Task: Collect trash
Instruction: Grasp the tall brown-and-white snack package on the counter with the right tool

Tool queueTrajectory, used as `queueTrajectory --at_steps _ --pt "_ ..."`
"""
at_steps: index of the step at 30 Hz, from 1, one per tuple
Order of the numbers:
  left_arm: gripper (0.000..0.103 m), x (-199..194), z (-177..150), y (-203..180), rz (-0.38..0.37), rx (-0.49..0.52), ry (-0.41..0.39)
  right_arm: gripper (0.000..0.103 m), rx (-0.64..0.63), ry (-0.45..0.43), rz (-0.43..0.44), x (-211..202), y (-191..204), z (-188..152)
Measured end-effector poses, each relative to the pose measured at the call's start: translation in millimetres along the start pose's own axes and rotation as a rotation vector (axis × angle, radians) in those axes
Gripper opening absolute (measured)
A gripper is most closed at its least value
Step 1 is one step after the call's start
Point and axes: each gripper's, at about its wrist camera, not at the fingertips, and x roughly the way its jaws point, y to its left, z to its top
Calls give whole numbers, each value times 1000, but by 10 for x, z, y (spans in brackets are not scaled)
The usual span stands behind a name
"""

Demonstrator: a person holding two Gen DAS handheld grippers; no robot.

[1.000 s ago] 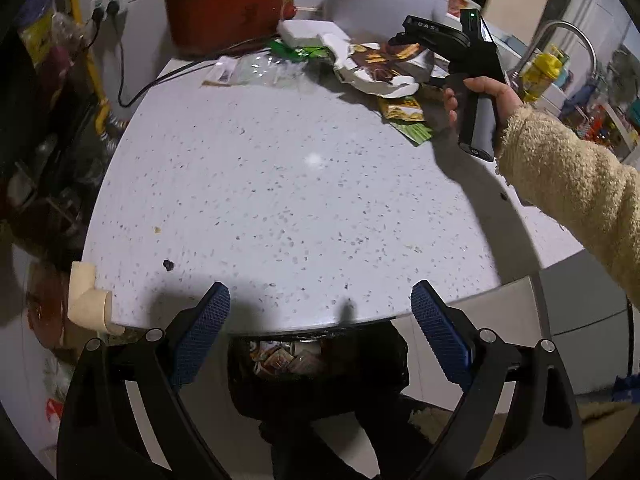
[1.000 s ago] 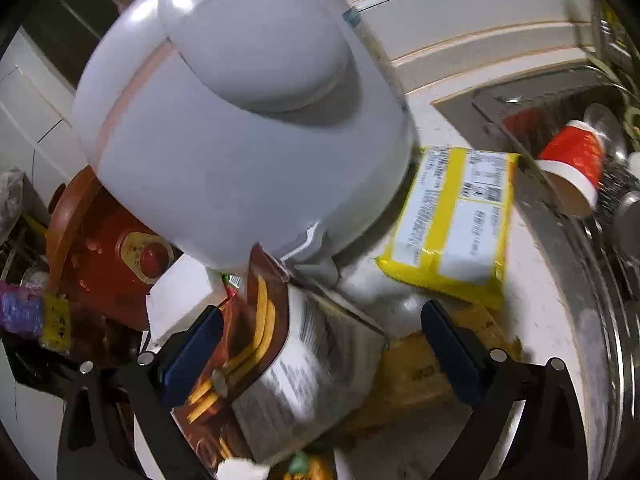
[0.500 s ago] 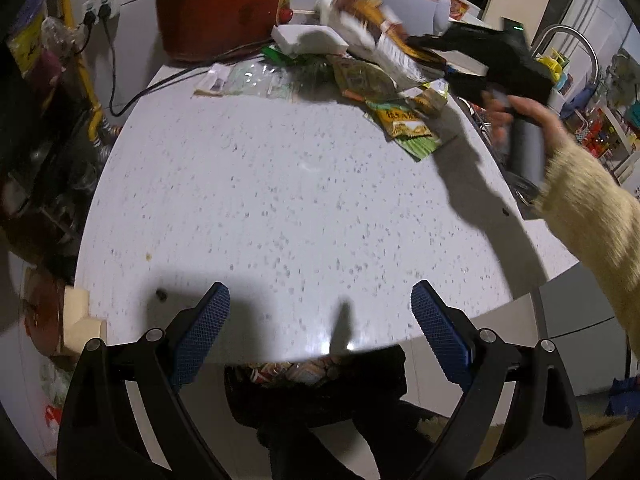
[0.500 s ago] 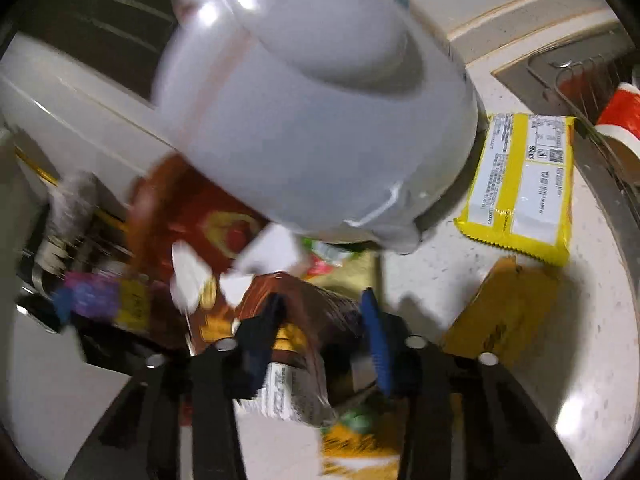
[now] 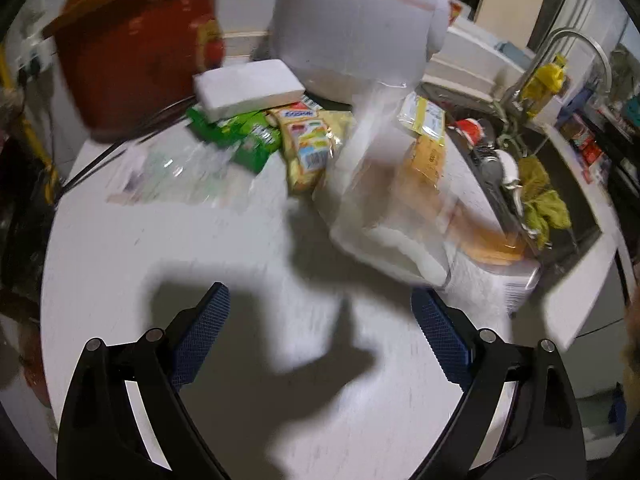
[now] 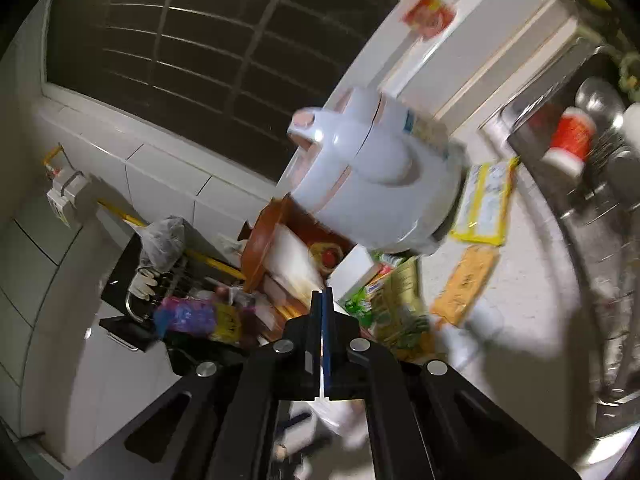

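The left tool (image 5: 320, 304) hangs released over the speckled white desk (image 5: 120, 240), its blue pads wide apart with nothing between them and its shadow on the bare surface below.

The right tool (image 6: 322, 320) is clenched. Its jaws have just been closing, and the pads now meet on the edge of a brown-and-white wrapper (image 6: 294, 270), which sticks up past the tips. In the left wrist view the same wrapper shows only as a pale, heavily blurred smear in the air above the desk's right side.

Beyond it the remaining trash lies loose on the desk. Green packets (image 5: 240, 136) touch a yellow snack packet (image 5: 308, 148), an orange packet (image 6: 464, 284) lies near the sink edge, and a yellow-and-white packet (image 6: 484, 204) lies just beside the cooker. A white pack (image 5: 248, 86) rests on the green packets.

Behind stand a white rice cooker (image 5: 356, 20) and a red-brown pot (image 5: 136, 48). In the sink (image 6: 592, 216) to the right lies a red cup (image 6: 570, 140).
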Motion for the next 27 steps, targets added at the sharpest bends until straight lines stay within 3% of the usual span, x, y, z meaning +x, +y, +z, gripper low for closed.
queueTrajectory --at_steps 2,4,6,8,11,15,19,20,21,22,27 --pt "90 174 106 -39 -15 -15 39 1 -71 11 -83 -80 70 1" --pt "90 249 137 -36 -17 -33 57 12 -194 83 -190 -31 122 -66" --pt "90 255 118 -18 -15 -34 64 70 -335 136 -320 48 150 -188" --pt "90 240 87 21 -9 -37 68 69 -489 169 -397 134 196 -367" --pt "90 234 64 150 4 -57 78 83 -800 231 -522 441 413 -735" --pt "90 110 39 420 39 -105 53 94 -1183 323 -606 849 631 -1214" --pt "90 -3 -32 726 23 -199 37 89 -1394 430 -723 1278 561 -1508" --pt "90 -24 -48 770 19 -214 32 75 -1404 466 -748 1384 500 -1518" --pt "90 -42 -59 804 15 -224 29 49 -1377 508 -765 1464 434 -1493" --pt "90 -59 -76 833 10 -234 27 35 -1318 547 -773 1525 371 -1429" --pt "90 -31 -84 691 1 -197 29 27 -1162 433 -710 1158 495 -1125"
